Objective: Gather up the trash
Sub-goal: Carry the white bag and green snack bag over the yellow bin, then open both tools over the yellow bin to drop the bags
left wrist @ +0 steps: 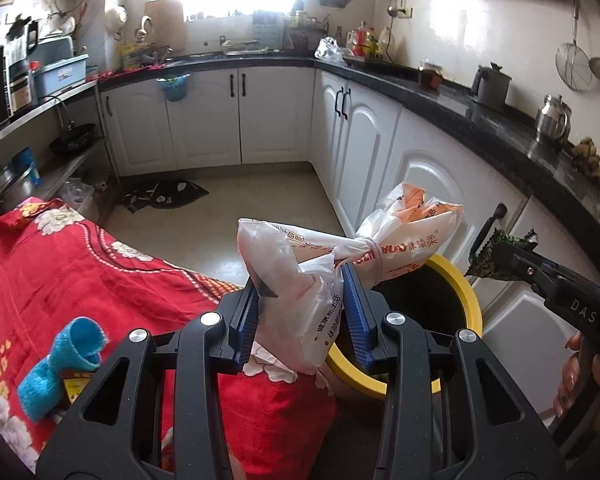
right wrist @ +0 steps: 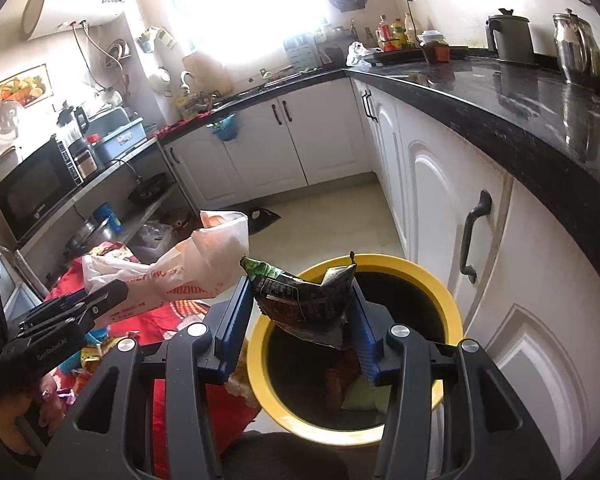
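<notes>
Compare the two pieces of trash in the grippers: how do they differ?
The white-and-orange plastic bag in the left gripper is long, pale, translucent and tied mid-length with a band; the dark snack packet in the right gripper is short, crumpled and opaque. The bag sticks out well beyond the fingers; the packet barely does. The packet hangs over the yellow-rimmed bin, the bag nearer its edge. Both are clamped between blue pads.

The bin (right wrist: 456, 316) stands on the floor just beside the cabinet doors (right wrist: 440, 200), below the counter (right wrist: 540, 120). The cloth-covered table (left wrist: 80, 272) lies to its left. The snack packet (right wrist: 304, 300) hangs over the bin opening. The tied plastic bag (left wrist: 300, 280) sits between table and bin, above the bin's near rim.
</notes>
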Available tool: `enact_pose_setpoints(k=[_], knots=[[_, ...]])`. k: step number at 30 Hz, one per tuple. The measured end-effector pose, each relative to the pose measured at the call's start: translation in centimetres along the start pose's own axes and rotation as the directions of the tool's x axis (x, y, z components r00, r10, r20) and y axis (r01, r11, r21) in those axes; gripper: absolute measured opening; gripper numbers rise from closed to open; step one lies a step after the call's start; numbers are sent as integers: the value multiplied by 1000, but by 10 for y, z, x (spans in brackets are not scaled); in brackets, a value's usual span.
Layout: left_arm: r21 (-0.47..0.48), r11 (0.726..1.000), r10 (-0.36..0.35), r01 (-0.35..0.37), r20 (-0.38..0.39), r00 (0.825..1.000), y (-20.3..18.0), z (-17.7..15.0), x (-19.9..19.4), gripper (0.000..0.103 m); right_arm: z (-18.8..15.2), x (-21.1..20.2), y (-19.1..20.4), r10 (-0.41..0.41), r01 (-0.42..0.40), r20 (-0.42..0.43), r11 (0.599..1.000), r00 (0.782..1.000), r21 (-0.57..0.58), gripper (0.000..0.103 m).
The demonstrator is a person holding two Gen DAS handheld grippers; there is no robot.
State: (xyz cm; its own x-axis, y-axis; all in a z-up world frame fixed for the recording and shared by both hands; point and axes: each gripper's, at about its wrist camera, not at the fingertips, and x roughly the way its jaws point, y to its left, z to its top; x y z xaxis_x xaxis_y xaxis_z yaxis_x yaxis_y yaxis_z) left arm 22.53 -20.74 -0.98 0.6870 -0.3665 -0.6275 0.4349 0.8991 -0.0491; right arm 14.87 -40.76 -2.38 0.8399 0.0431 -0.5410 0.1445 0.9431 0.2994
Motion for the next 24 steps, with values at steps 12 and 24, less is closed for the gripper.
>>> enact_pose_setpoints(k=[12,24], knots=[[38,999,-4,7,-57,998,-22,-7,31,33,-14,23,-15,-22,22,-47,1000,999,-11,46],[22,999,-45,47,-101,994,-32,-4,56,51,-31,51,-33,-72,72,-106,997,992,-1,73]])
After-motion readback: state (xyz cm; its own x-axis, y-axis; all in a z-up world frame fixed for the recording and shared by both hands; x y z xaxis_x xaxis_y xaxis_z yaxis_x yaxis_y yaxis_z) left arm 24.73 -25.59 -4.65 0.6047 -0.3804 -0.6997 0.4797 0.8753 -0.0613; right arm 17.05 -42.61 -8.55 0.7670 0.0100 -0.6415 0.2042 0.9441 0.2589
